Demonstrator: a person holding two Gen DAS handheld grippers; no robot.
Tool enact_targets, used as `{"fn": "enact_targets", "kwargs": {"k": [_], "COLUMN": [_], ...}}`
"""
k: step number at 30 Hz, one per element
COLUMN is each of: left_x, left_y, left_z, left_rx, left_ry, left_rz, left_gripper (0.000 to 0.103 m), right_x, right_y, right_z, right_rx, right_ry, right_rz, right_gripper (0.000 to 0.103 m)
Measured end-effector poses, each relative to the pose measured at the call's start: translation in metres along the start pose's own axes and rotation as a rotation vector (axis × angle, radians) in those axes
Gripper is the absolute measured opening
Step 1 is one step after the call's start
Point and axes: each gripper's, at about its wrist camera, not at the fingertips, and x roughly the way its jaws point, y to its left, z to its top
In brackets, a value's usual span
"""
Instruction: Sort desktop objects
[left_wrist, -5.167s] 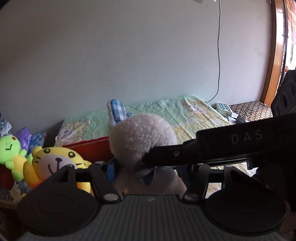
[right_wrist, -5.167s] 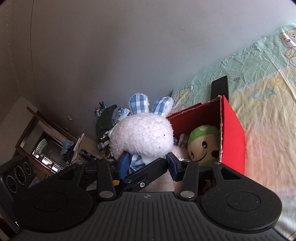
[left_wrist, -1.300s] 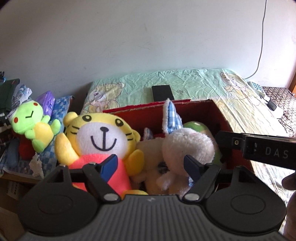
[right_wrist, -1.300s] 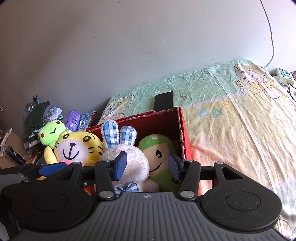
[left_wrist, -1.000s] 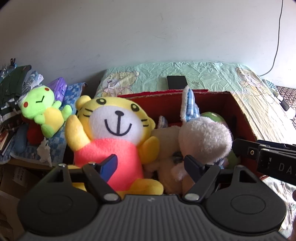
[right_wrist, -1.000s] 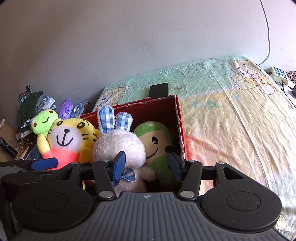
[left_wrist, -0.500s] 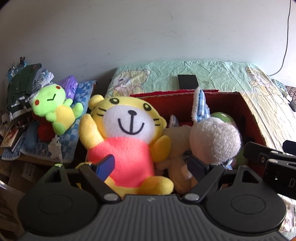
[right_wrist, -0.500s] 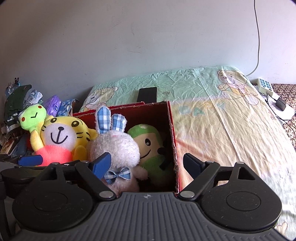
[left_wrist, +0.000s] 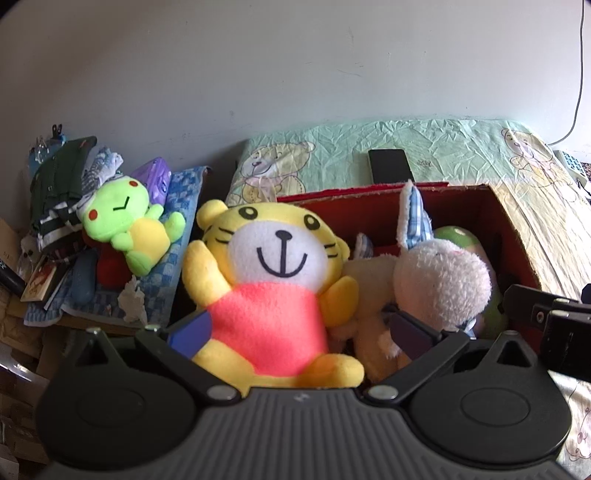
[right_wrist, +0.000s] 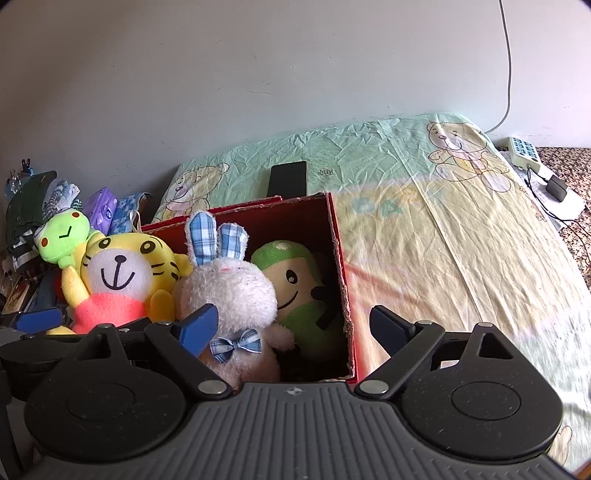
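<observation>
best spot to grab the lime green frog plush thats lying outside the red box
Probably the frog plush's yellow belly, coming from above and in front with the left hand-held gripper, which is open. It lies on its back on the blue checked cloth, belly up; the belly looks narrower than its head, so the fingers could straddle it.

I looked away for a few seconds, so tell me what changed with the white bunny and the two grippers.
The fluffy white bunny with blue checked ears, gripped by both grippers five seconds ago, now sits released in the red cardboard box. The left gripper and right gripper have opened and pulled back. The yellow tiger plush and green-capped doll stayed put.
</observation>
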Motion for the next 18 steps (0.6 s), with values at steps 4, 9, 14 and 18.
{"fn": "enact_targets", "kwargs": {"k": [4, 9, 14, 18], "left_x": [0.001, 0.0, -0.001, 0.0], "left_y": [0.0, 0.002, -0.001, 0.0], "left_z": [-0.004, -0.006, -0.007, -0.007], "left_rx": [-0.001, -0.017, -0.026, -0.039], "left_ry": [-0.008, -0.014, -0.016, -0.006], "left_rz": [0.022, 0.029, 0.037, 0.042], "left_gripper": [0.103, 0.103, 0.103, 0.103], "right_x": [0.003, 0.006, 0.004, 0.003], "right_y": [-0.006, -0.01, -0.013, -0.012], "right_z": [-0.002, -0.006, -0.007, -0.006], "right_rx": [0.029, 0.03, 0.027, 0.009], "right_ry": [0.011, 0.025, 0.016, 0.005], "right_rz": [-0.003, -0.007, -0.012, -0.03], "right_gripper": [0.091, 0.09, 0.089, 0.089]}}
